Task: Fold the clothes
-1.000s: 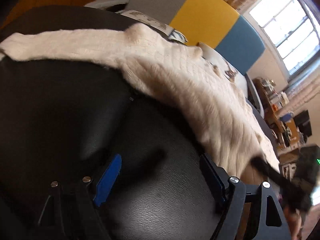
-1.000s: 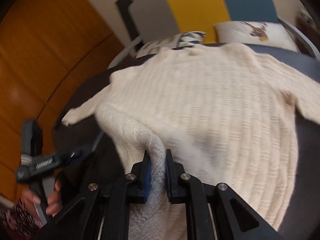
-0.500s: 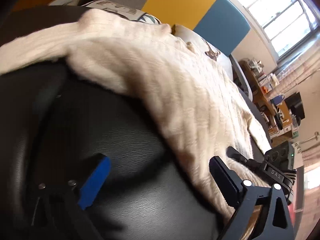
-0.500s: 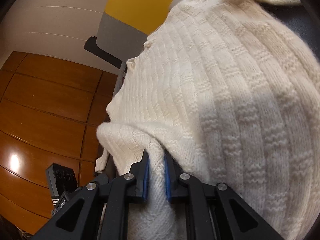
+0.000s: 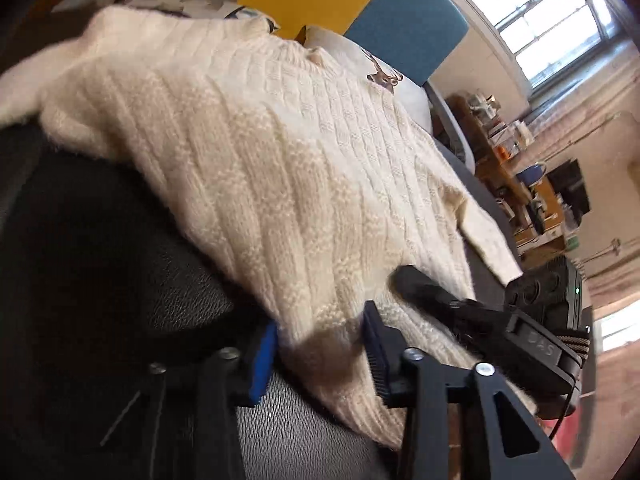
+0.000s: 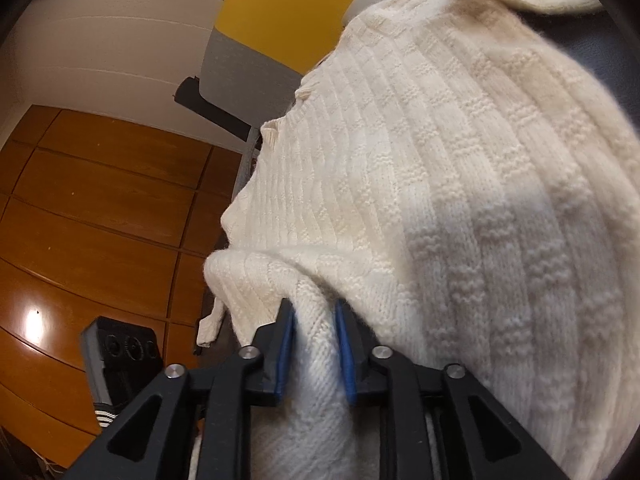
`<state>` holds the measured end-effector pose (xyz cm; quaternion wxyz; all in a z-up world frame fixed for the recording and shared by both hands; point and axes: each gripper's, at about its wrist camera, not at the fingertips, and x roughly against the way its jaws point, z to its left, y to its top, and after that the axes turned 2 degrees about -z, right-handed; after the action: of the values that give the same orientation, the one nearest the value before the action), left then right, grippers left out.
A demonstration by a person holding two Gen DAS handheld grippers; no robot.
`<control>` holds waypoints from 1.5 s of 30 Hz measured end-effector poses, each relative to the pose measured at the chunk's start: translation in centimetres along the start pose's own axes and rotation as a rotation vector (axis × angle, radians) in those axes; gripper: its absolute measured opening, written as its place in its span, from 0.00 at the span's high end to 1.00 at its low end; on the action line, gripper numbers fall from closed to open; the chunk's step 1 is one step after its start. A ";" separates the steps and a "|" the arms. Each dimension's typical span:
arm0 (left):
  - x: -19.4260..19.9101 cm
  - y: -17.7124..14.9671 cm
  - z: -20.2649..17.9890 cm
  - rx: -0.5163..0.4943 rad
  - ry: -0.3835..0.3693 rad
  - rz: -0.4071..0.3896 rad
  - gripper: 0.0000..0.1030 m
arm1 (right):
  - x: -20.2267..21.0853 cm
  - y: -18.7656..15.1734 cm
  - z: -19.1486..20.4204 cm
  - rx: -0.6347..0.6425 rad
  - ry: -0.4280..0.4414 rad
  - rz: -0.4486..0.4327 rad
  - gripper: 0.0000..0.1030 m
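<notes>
Sweater [image 5: 304, 168], cream knit, spread over black seat [image 5: 100, 264], long axis running near to far. Right gripper [image 6: 314, 354] clenched on bunched near hem. Left gripper [image 5: 320, 354] parted, straddling same near edge, fabric between fingers, not yet pinched.

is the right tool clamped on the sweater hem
Yes, the right tool has a fold of the cream knit sweater pinched between its blue pads.
</notes>
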<state>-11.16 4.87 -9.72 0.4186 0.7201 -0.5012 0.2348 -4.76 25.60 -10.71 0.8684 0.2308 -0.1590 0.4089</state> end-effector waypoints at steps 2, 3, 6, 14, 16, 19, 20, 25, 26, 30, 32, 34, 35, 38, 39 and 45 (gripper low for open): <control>0.6 0.3 0.7 0.037 -0.027 0.011 0.80 | 1.6 -0.2 0.7 0.072 -0.128 -0.023 0.72; 1.1 0.3 0.9 0.038 -0.037 0.015 0.83 | 2.1 -0.4 1.1 0.122 -0.206 -0.025 0.72; 2.9 -0.4 1.1 0.006 -0.049 0.011 0.86 | 3.0 -1.3 2.2 0.285 -0.415 -0.018 0.72; 8.5 0.0 1.7 -0.071 -0.021 0.011 0.88 | 1.8 -2.5 2.9 0.431 -0.548 -0.013 0.74; 10.9 0.0 2.4 -0.102 0.013 0.007 0.88 | 1.8 -2.4 2.9 0.429 -0.552 -0.020 0.74; 13.3 -0.5 3.8 -0.119 0.070 0.033 0.88 | 1.8 -2.4 2.9 0.426 -0.552 -0.029 0.74; 13.6 -1.0 4.2 -0.124 0.091 0.045 0.88 | 1.7 -2.4 2.9 0.427 -0.555 -0.030 0.74; 13.3 -4.2 5.9 -0.169 0.202 0.059 0.88 | 1.7 -2.4 3.0 0.442 -0.571 -0.035 0.74; 12.7 -4.8 6.2 -0.175 0.214 0.065 0.88 | 1.7 -2.3 2.9 0.442 -0.573 -0.036 0.74; 11.3 -6.4 8.0 -0.123 0.166 0.074 0.82 | 1.7 -2.1 2.9 0.451 -0.581 -0.034 0.74; 12.6 -5.9 9.5 -0.028 0.086 0.035 0.78 | 1.8 -2.0 2.8 0.449 -0.578 -0.036 0.74; 14.1 -5.3 11.0 0.051 0.057 -0.024 0.70 | 1.8 -1.9 2.7 0.447 -0.576 -0.037 0.74; 14.8 -5.1 11.8 0.083 0.072 -0.060 0.67 | 1.8 -1.8 2.7 0.446 -0.575 -0.038 0.74; 14.7 -4.1 13.0 0.071 0.209 -0.083 0.64 | 1.7 -2.0 2.8 0.457 -0.588 -0.041 0.74; 13.9 -3.7 13.1 0.053 0.246 -0.062 0.64 | 1.6 -2.1 2.9 0.464 -0.595 -0.041 0.74; 10.0 -3.6 9.8 -0.109 0.315 -0.030 0.64 | 1.8 -2.0 2.8 0.461 -0.588 -0.042 0.74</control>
<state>-4.79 -8.03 -8.76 0.5340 0.6579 -0.4306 0.3108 -2.34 24.12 -8.11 0.7190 0.5309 -0.3009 0.3325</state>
